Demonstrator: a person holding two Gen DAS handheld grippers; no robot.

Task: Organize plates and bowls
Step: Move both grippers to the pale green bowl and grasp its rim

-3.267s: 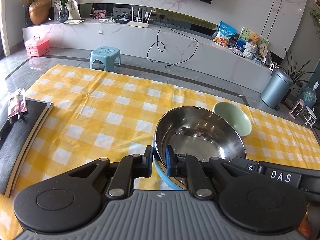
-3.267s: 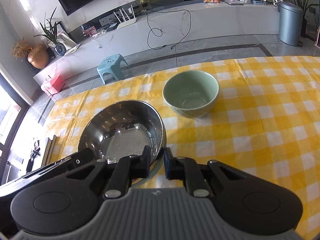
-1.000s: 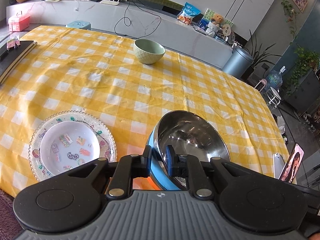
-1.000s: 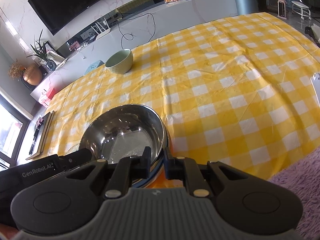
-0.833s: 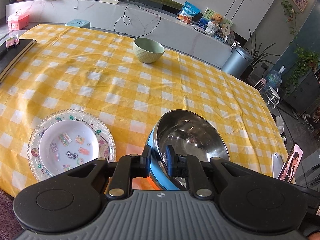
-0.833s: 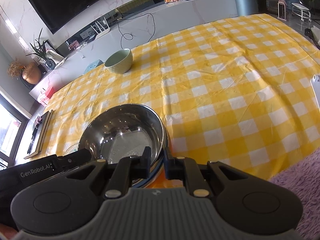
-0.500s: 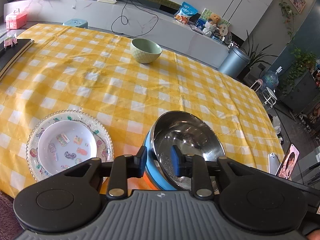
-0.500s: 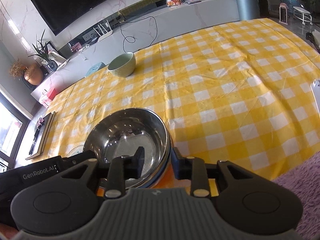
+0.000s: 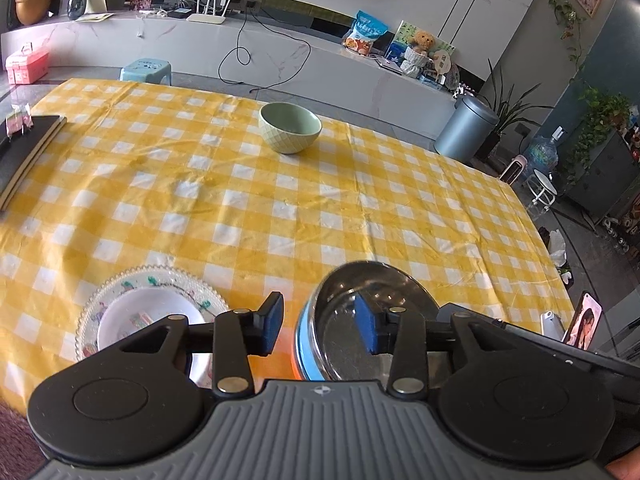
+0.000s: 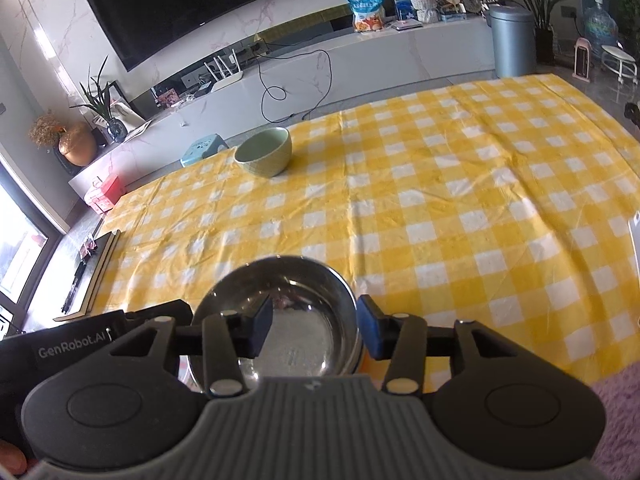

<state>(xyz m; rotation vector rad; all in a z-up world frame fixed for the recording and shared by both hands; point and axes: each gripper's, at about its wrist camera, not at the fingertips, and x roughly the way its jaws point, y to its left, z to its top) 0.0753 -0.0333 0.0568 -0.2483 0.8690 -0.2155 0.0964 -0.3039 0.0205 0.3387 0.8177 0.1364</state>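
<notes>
Both grippers, left [image 9: 320,330] and right [image 10: 314,330], just opened, pads apparently off steel bowl [image 10: 296,320] (rim between jaws).

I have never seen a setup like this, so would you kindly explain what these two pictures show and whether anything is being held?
A person holds a hand tool with a two-finger claw in each hand; each picture comes from a camera on one tool, looking along its fingers. The left claw and right claw have just been opening around opposite sides of the steel bowl and now hold nothing. The bowl sits on the yellow checked tablecloth. Beside it lies a patterned glass plate with a small white dish in it; a green bowl stands farther back.
</notes>
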